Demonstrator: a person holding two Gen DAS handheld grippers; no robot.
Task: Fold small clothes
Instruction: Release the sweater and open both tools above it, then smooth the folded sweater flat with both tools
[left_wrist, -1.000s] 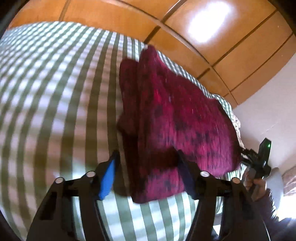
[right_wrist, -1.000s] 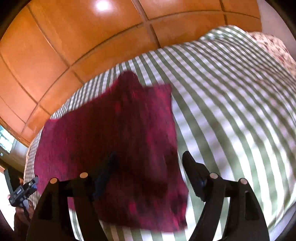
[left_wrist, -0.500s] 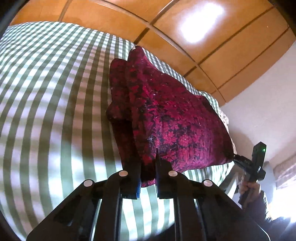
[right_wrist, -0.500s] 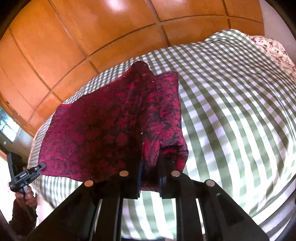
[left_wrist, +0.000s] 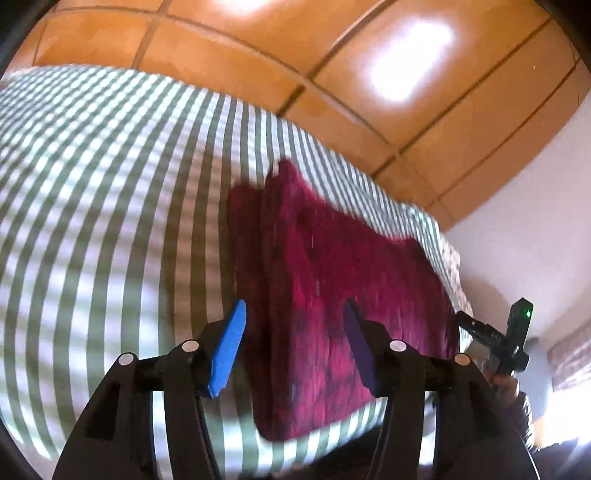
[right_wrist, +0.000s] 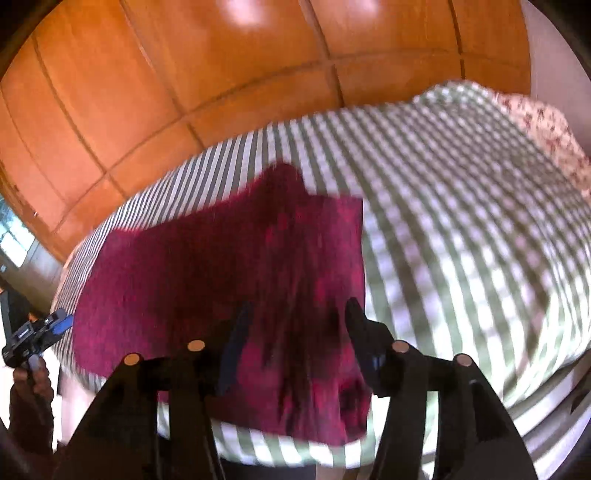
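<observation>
On the bed: a dark red garment lies folded on the green checked cover, near its front edge.
Left gripper: jaws opening, pads off the cloth.
Right gripper: jaws opening, nothing clamped.
Behind bed: wooden wall panels.

No readable text, label, brand, number or sign in either view. Frames motion-blurred. Only mark: small green indicator light on right gripper, at 3 o'clock in left wrist view; carries no lettering.
</observation>
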